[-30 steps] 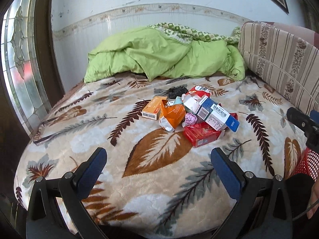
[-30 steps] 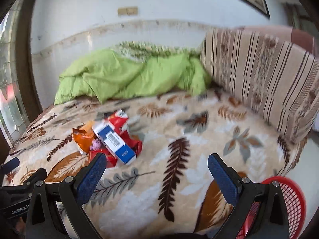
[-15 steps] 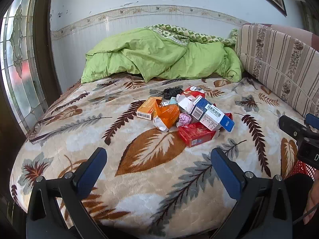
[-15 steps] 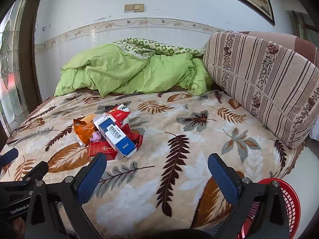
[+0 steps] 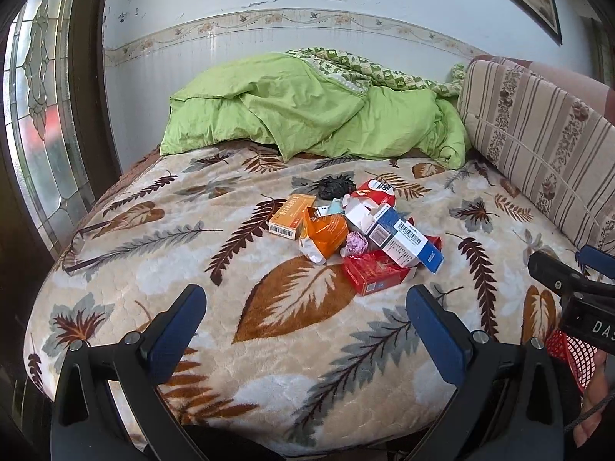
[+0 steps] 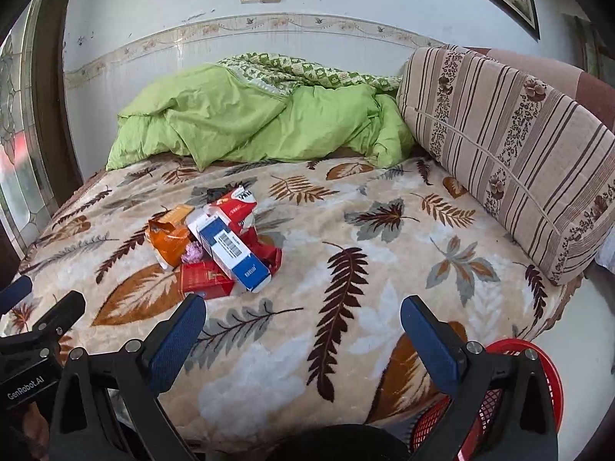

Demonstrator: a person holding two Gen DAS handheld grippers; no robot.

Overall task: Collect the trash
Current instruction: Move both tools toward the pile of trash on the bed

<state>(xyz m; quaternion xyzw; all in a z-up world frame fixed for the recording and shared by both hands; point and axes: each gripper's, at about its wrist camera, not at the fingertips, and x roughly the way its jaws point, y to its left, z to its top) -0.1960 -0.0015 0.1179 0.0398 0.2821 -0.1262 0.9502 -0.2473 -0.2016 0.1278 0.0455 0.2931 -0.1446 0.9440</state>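
A pile of trash lies mid-bed on the leaf-patterned blanket (image 5: 292, 299): a blue and white box (image 5: 403, 236), a red box (image 5: 374, 274), an orange wrapper (image 5: 324, 232), an orange box (image 5: 292, 215), a pink ball (image 5: 356, 243) and a black wad (image 5: 335, 187). The pile also shows in the right wrist view, with the blue and white box (image 6: 232, 251) on top. A red mesh basket (image 6: 538, 380) stands off the bed's front right corner. My left gripper (image 5: 305, 324) is open and empty, short of the pile. My right gripper (image 6: 303, 330) is open and empty, right of the pile.
A green duvet (image 5: 307, 111) is heaped at the back of the bed. A striped cushion (image 6: 511, 146) leans along the right side. A stained-glass door (image 5: 38, 115) stands at the left. The bed's front edge is just below both grippers.
Both views have pulled back and lifted a little, so the pile sits slightly farther away. Both grippers stay open. Nothing on the bed has moved.
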